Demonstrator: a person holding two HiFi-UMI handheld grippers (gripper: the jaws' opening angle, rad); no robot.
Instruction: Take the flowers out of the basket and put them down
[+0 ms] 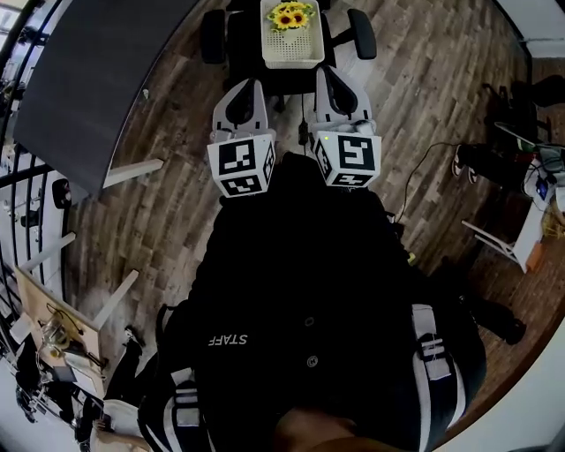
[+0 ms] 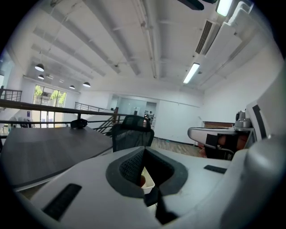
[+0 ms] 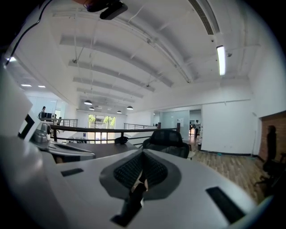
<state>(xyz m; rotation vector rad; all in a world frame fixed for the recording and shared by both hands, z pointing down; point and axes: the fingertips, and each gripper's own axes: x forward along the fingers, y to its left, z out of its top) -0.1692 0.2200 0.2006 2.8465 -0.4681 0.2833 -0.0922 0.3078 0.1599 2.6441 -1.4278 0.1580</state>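
In the head view a white basket [image 1: 291, 48] sits on a black office chair [image 1: 353, 35] straight ahead, with yellow sunflowers [image 1: 291, 15] in its far end. My left gripper [image 1: 241, 95] and right gripper [image 1: 339, 88] are held side by side close to my body, just short of the chair and pointing at it. Both are shut with nothing between their fingers. In the left gripper view the left gripper [image 2: 144, 155] has its pads together, and a sliver of the basket [image 2: 148, 182] shows below them. In the right gripper view the right gripper [image 3: 143, 159] also has its pads together.
A dark grey table [image 1: 88, 79] stands at the left. Shoes, cables and a white stand [image 1: 521, 238] lie at the right, and a wooden frame with clutter [image 1: 53, 335] at the lower left. Wood floor surrounds the chair. Another black chair [image 2: 132, 134] shows beyond the left gripper.
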